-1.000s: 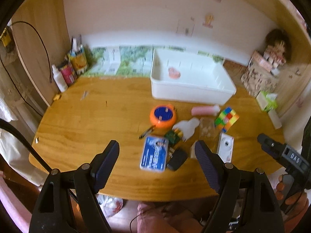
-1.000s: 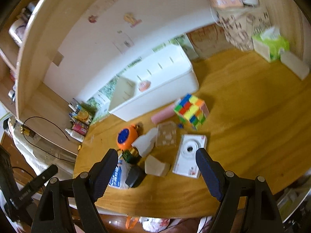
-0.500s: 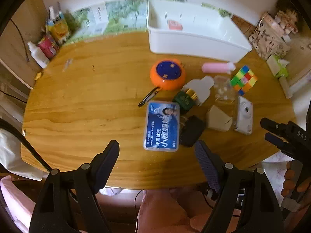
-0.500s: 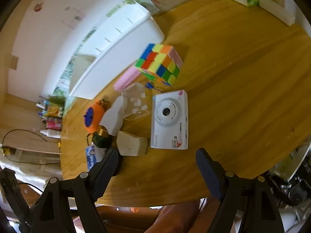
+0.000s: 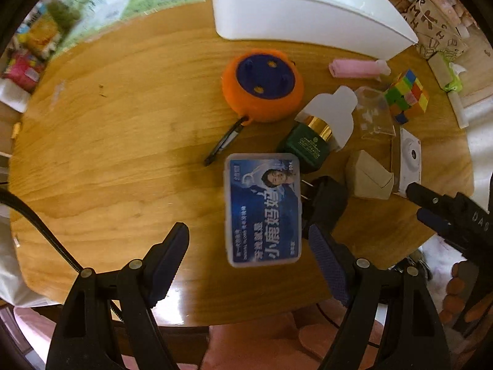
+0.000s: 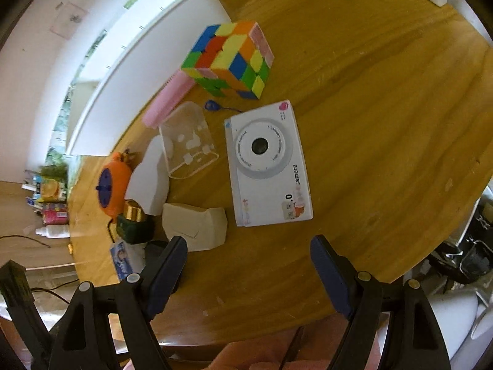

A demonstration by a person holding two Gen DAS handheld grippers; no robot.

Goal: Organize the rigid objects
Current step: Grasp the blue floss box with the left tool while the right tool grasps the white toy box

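My left gripper [image 5: 248, 246] hangs low in the frame with its jaws spread wide, nothing between them, right over the near end of the blue card case [image 5: 263, 208] lying flat at centre. Just right of that case sits the black plug [image 5: 325, 199], touching its edge. Above it, the green jar with the gold collar [image 5: 308, 146] leans against a white bottle [image 5: 334, 117], and the orange round pouch [image 5: 262, 84] sits further up, centre frame. The white bin [image 5: 308, 21] fills the top, with the pink tube [image 5: 357, 68] just below its front wall.

On my right gripper [image 6: 248, 265] the jaws are also wide apart and hold nothing, low in the frame. Straight ahead, mid-frame, lies the white toy camera [image 6: 266, 163], lens up. The beige box [image 6: 194, 225] is just left of it, near my left fingertip. The colour cube [image 6: 229, 58] stands upper centre, the clear case [image 6: 189, 140] between them, all on the wooden table [image 6: 385, 92].
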